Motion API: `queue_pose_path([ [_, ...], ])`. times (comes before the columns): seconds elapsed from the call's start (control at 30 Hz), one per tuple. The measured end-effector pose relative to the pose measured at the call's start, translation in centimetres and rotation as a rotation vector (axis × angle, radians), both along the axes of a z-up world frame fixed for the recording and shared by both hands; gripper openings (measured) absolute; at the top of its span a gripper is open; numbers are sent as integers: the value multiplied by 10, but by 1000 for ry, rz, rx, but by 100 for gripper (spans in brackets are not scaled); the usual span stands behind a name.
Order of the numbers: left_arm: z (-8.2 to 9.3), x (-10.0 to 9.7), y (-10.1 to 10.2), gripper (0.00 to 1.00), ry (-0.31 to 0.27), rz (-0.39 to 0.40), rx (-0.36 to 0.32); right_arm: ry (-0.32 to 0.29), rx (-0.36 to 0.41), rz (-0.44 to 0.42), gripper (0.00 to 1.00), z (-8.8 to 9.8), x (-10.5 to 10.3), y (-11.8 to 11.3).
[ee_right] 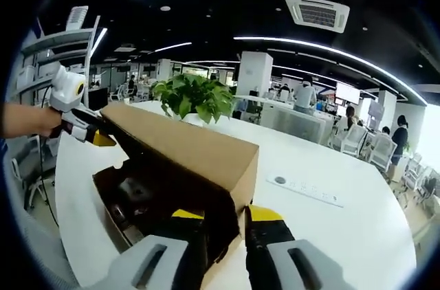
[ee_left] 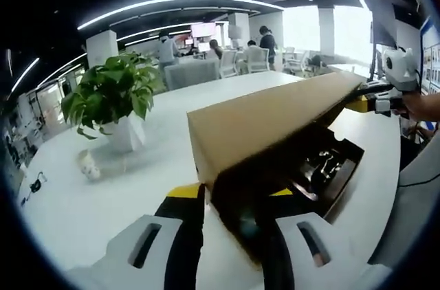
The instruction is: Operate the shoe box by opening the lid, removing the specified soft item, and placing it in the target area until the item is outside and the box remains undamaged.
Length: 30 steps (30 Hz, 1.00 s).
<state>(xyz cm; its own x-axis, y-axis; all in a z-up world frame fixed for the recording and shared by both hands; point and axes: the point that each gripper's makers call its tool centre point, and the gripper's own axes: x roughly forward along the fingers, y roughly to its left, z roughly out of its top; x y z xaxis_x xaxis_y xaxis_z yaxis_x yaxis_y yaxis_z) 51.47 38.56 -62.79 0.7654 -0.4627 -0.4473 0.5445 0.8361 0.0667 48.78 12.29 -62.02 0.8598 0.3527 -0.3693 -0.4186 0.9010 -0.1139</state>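
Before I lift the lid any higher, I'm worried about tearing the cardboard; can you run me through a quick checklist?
1. Lid raised off the shoe box: ok, partly open.
2. Left tool pinching a lid corner: ok.
3. Right tool pinching the opposite lid corner: ok.
4. Cardboard free of tears: ok where visible.
5. Soft item identifiable inside: cannot tell, the interior is dark.
6. Potted plant away from the box: ok.

The raised cardboard lid [ee_right: 185, 146] of the shoe box [ee_right: 137, 207] is gripped at its near corner by the right gripper [ee_right: 230, 218], and at its far corner by the left gripper [ee_right: 93, 133]. Dark contents are seen inside, unclear. A potted plant [ee_right: 194, 96] and a power strip [ee_right: 304, 189] are set on the white table [ee_right: 357, 228] behind.
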Motion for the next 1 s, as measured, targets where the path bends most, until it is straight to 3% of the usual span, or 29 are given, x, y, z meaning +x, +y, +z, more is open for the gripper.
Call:
queue_pose_path([
  [0.67,9,21,5,17,-36,41,20,-32,-30,-34,0,10,21,-12],
  [1.0,11,29,8,10,-37,52,39,-39,-38,-48,0,12,29,-14],
])
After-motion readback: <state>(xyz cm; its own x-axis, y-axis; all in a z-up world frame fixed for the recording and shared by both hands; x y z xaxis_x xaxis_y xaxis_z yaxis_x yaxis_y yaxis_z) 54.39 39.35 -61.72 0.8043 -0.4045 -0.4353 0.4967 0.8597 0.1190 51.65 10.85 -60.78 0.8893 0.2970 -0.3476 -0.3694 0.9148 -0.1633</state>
